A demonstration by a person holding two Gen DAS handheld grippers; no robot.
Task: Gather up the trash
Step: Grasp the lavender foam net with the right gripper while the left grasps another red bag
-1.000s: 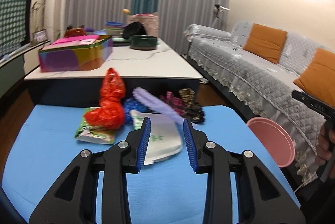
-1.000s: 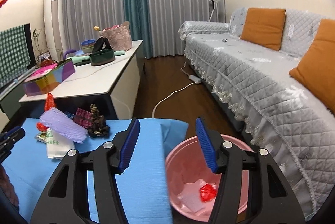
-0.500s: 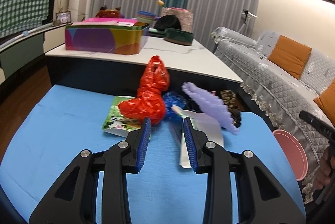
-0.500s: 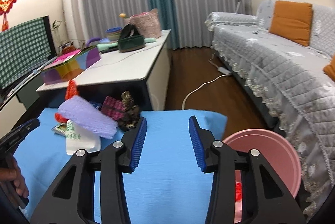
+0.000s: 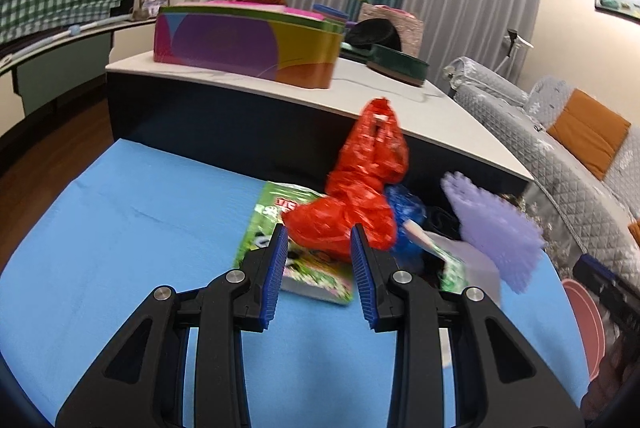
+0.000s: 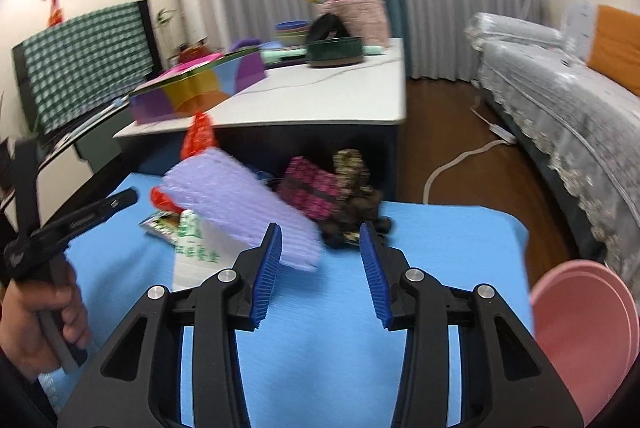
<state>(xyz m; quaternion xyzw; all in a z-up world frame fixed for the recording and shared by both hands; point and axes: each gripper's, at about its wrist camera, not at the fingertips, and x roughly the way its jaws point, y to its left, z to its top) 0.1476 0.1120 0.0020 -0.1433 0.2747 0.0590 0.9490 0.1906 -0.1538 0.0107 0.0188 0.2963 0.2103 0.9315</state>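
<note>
The green snack packet (image 5: pixel 296 268) carried red characters, and the white bag (image 6: pixel 198 248) had green printing; both were too blurred to read. The left gripper (image 5: pixel 318 268) had its jaws partly apart with nothing between them, hovering just before the red plastic bag (image 5: pixel 360 195) and the packet beneath it. The right gripper (image 6: pixel 320 268) had just been closing, its jaws partly apart and empty, near the purple foam sheet (image 6: pixel 240 211) and what looked like dark crumpled wrappers (image 6: pixel 352 203). The trash lay on the blue table (image 6: pixel 440 248); the pink bin (image 6: pixel 584 324) stood beside its right edge.
</note>
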